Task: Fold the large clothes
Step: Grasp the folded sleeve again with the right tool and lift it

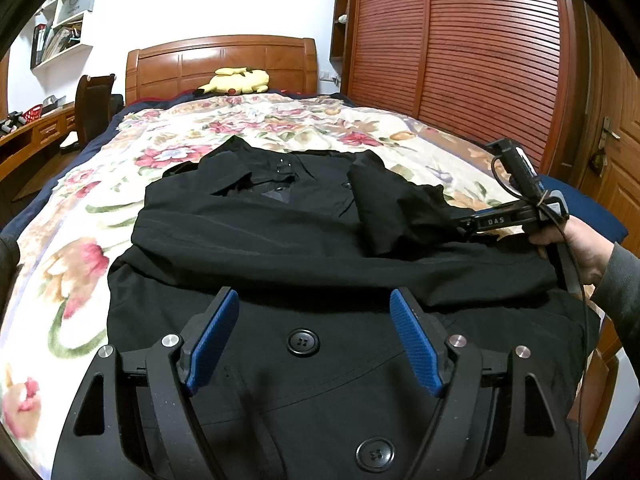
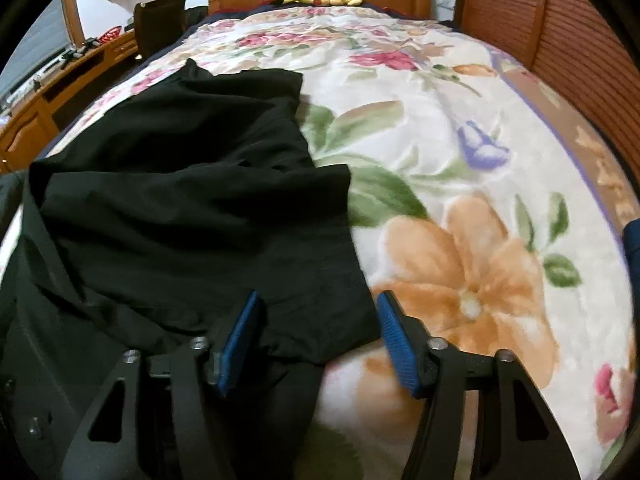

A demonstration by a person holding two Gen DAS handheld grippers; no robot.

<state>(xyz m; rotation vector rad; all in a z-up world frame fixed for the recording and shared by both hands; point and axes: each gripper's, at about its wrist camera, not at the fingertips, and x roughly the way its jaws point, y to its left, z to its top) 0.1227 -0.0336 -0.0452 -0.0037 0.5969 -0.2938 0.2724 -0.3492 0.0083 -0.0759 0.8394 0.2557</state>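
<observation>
While the black coat lies spread across the floral blanket on the bed, the left gripper hangs tilted down over the coat's lower front, its two blue pads standing wide apart with nothing between them. Two round black buttons show near it: one button between the pads, a second closer to the camera. On the coat's right side, a person's hand grips the handle of the right gripper, which points steeply down at the coat's edge. Its pads sit at a middling gap, apart from the cloth; a folded black sleeve runs in between them without being pinched, the right pad over bare blanket. One yellow plush toy rests beyond the coat against the wooden headboard.
</observation>
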